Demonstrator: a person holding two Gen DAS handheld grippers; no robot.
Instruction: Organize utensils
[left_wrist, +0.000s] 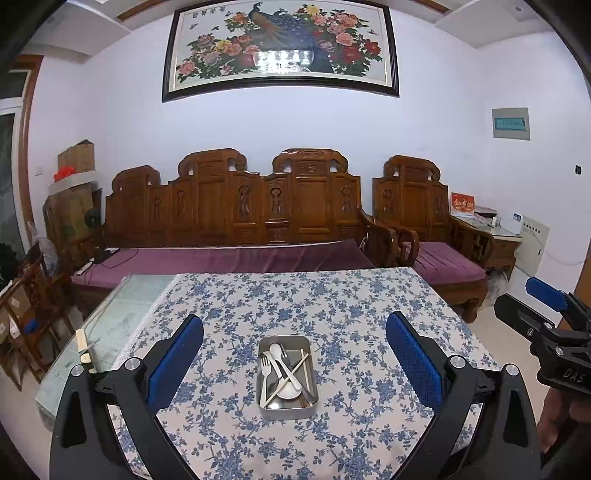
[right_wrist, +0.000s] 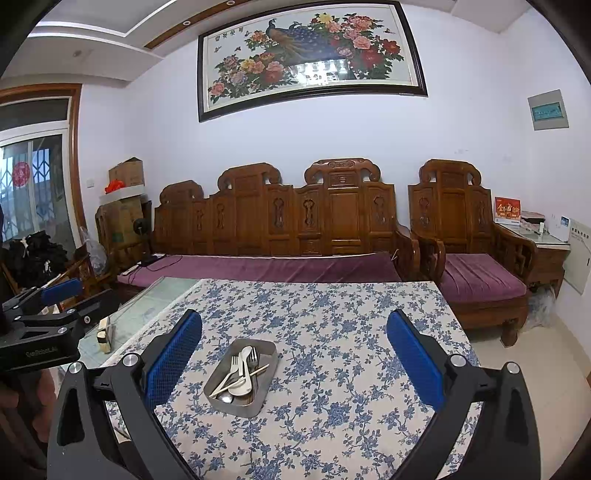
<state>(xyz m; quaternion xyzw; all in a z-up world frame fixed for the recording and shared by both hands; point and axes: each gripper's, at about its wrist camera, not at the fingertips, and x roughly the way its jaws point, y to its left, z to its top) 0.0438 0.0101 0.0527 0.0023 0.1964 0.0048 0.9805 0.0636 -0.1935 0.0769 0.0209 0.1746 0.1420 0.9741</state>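
Both grippers hover level above the near edge of the table (left_wrist: 229, 291), aimed forward at the sofa (left_wrist: 236, 206). Left gripper (left_wrist: 294, 354) jaws spread wide, nothing held; right gripper (right_wrist: 294, 354) same, wide open and empty. Metal tray (left_wrist: 263, 402) sits mid-table on the floral cloth, seen between the left gripper's blue pads (left_wrist: 177, 360), slightly left of centre in the right wrist view. Inside the tray: white spoon (left_wrist: 286, 369), forks (left_wrist: 265, 376), chopsticks (left_wrist: 304, 371), piled crosswise. A hand (left_wrist: 561, 417) shows under the right gripper.
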